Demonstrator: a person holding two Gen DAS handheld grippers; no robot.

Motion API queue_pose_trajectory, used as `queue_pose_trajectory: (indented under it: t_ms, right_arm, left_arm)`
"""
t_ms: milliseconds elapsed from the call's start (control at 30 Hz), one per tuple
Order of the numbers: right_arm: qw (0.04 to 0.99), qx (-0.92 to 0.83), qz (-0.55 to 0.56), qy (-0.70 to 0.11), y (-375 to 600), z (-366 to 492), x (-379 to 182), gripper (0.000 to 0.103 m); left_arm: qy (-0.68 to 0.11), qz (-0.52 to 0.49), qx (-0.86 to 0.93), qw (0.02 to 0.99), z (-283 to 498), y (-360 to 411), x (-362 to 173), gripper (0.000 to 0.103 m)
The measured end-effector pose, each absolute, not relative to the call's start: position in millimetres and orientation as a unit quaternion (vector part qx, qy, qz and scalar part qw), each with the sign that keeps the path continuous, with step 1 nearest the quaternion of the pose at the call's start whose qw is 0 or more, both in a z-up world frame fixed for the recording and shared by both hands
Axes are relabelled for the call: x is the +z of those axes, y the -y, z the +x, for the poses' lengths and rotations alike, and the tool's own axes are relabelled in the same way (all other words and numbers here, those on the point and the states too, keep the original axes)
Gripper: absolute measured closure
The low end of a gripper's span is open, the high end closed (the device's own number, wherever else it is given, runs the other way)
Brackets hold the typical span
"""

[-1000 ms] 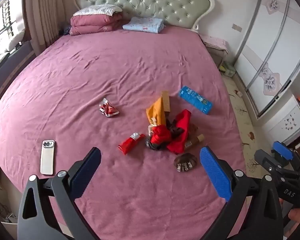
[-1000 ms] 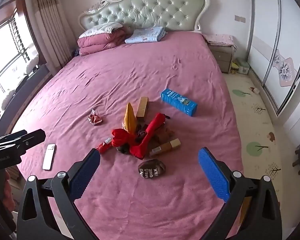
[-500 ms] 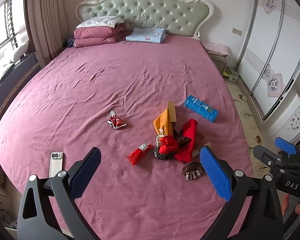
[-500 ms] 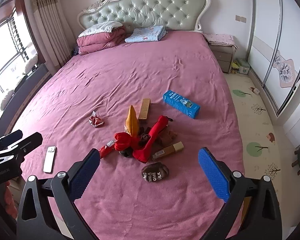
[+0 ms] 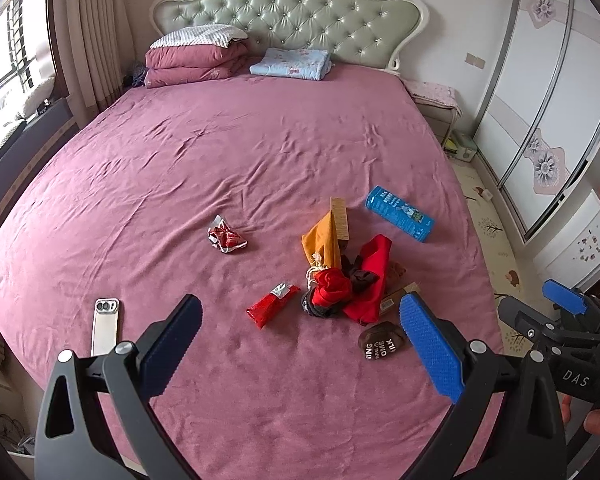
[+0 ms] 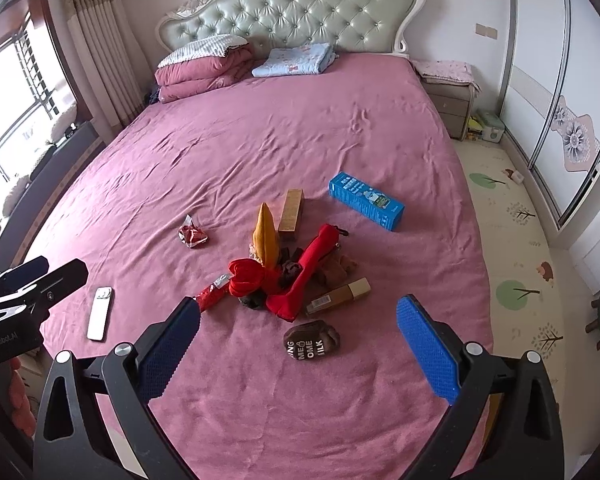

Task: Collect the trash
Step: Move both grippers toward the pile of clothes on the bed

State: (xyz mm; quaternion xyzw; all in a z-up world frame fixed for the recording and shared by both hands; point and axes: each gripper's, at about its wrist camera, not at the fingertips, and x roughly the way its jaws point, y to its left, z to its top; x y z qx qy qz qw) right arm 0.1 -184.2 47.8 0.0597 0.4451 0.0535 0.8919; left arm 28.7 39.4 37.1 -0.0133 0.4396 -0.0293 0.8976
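Both tools are hanging above the foot end of the pink bed point(image 5: 228, 152), each with its blue pads spread wide and nothing between them: the left gripper point(image 5: 300, 344) and the right gripper point(image 6: 298, 344). The heap of cloth point(image 5: 346, 276), red, orange and dark, is sitting on the sheet and serving as the anchor for the trash around it. Left of the heap, a crumpled red wrapper point(image 5: 225, 236) is lying well apart from it, and a flat red packet point(image 5: 271, 305) is lying just beside its near-left edge. Beyond the heap to the right, a blue carton point(image 5: 399, 218) is lying apart; a tan box point(image 6: 291, 213) is touching the heap's far side beside the orange cloth. On the near side, a gold tube box point(image 6: 338, 296) is poking out from under the red cloth, and a brown pouch point(image 6: 311, 340) with white lettering is lying just in front. A white phone point(image 5: 106, 325) is resting far left of the heap, near the bed's edge. Against a second ago, both views are showing the heap sitting slightly lower and farther off, the left camera tilted up so more headboard point(image 5: 300, 20) is showing; nothing on the sheet is looking moved.
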Motion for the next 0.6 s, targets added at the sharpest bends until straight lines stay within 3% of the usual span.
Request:
queue_pose_trajectory:
  t_ms: [600]
  right_arm:
    - [0.893, 0.043, 0.059, -0.444, 192.6, 7.6, 46.8, 0.009]
  left_arm:
    - [-0.455, -0.003, -0.027, 0.890, 35.1, -30.4, 19.1, 0.004]
